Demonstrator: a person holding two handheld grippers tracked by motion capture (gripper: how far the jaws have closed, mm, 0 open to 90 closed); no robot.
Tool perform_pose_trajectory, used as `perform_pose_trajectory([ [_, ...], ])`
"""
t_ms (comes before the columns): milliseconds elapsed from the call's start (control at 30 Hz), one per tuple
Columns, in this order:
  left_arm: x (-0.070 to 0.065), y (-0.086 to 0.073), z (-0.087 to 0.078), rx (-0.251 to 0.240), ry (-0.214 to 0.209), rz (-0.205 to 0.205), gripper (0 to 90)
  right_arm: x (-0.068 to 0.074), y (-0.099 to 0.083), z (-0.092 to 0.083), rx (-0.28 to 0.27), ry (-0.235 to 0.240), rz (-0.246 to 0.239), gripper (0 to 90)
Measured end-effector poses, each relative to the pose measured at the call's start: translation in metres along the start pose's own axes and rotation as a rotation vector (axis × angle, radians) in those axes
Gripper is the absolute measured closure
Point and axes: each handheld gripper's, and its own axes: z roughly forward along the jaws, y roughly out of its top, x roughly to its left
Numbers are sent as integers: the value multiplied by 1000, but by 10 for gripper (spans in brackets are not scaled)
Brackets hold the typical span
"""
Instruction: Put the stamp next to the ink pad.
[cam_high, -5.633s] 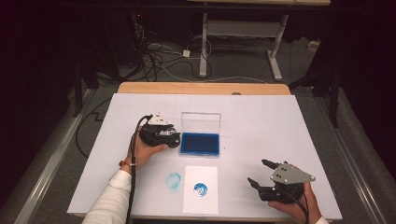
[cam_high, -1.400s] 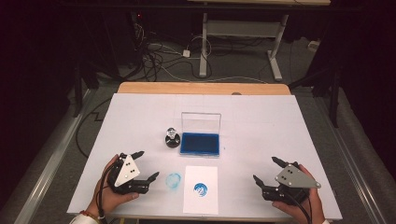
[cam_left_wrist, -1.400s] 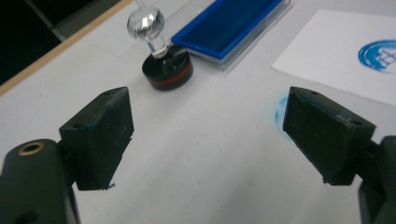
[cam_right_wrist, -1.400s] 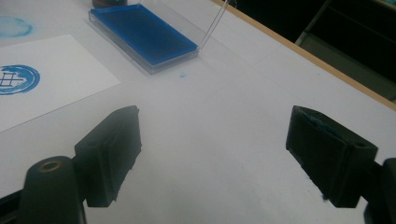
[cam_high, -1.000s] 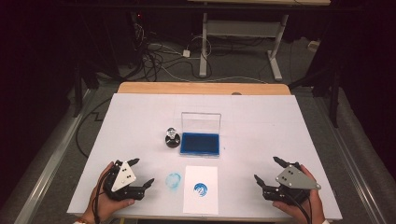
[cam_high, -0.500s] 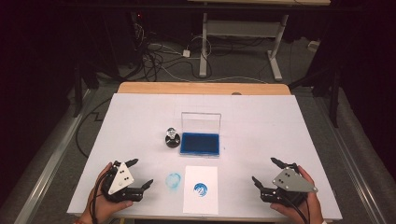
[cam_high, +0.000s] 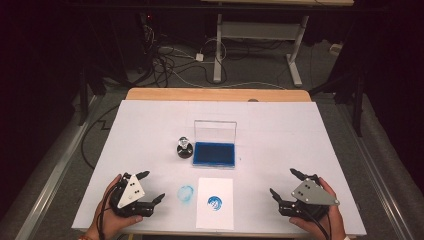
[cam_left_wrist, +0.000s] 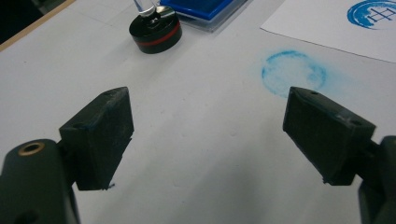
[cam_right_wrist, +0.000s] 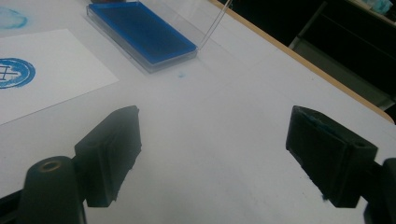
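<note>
no legible text, brand or number anywhere. sole sign: a round blue stamp mark (cam_high: 215, 202) with a grid-like figure, unreadable, on the white paper sheet (cam_high: 215, 220).

A white desk (cam_high: 150, 130) with a wooden far edge carries a round black stamp (cam_high: 184, 148) standing upright near the middle, just beside an open blue ink pad (cam_high: 214, 154) whose clear lid stands raised. Nearer the front lies a white sheet (cam_high: 215, 202) bearing a blue round print, with a blue smudge (cam_high: 186, 193) on the desk just left of it.
</note>
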Motion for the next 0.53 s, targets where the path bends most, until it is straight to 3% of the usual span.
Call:
perform_pose_trajectory([
  [533,1,2,4,11,0,-6,157,-4,-3,0,3,8,13,182],
])
